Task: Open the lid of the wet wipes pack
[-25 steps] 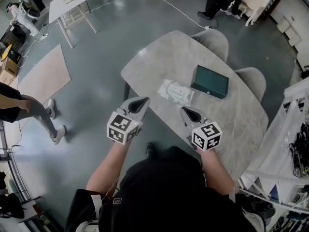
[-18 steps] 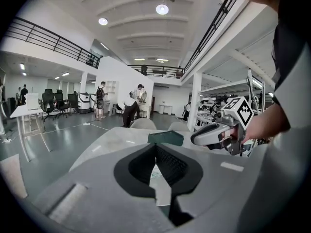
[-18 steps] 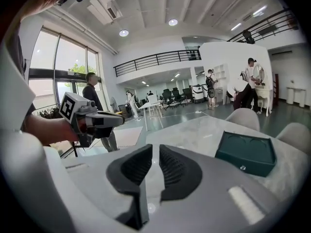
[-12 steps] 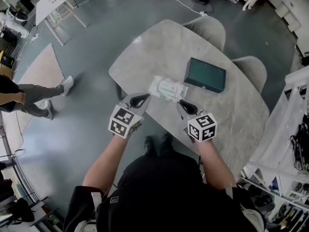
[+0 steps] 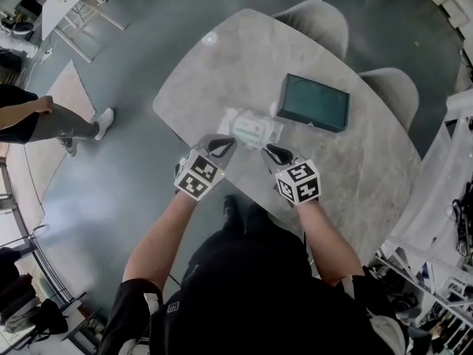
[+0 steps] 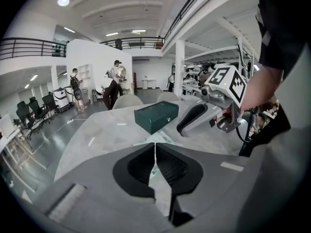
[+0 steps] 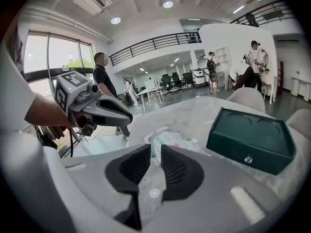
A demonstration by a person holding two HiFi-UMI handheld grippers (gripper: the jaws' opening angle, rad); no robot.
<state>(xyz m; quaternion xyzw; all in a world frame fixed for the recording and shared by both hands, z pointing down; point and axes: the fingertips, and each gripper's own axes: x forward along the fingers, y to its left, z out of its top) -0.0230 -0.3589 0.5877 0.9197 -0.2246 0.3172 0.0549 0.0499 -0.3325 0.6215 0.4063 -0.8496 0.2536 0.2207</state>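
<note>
In the head view we are looking down at a gray table (image 5: 244, 58). The wet wipes pack (image 5: 251, 128) is lying flat on it near the closer edge, just beside a green box (image 5: 312, 102). We are holding the left gripper (image 5: 224, 144) and the right gripper (image 5: 272, 151) at the pack's near side, 1 toward each end (whether either is touching it we cannot tell).

In the left gripper view its 2 jaws are pressing together with nothing between them, and only a sliver of the pack is showing past them.

In the right gripper view the jaws are standing apart, having just been opening. They are pinching nothing, and the pack is showing through the gap, on the table beyond the tips.
</note>
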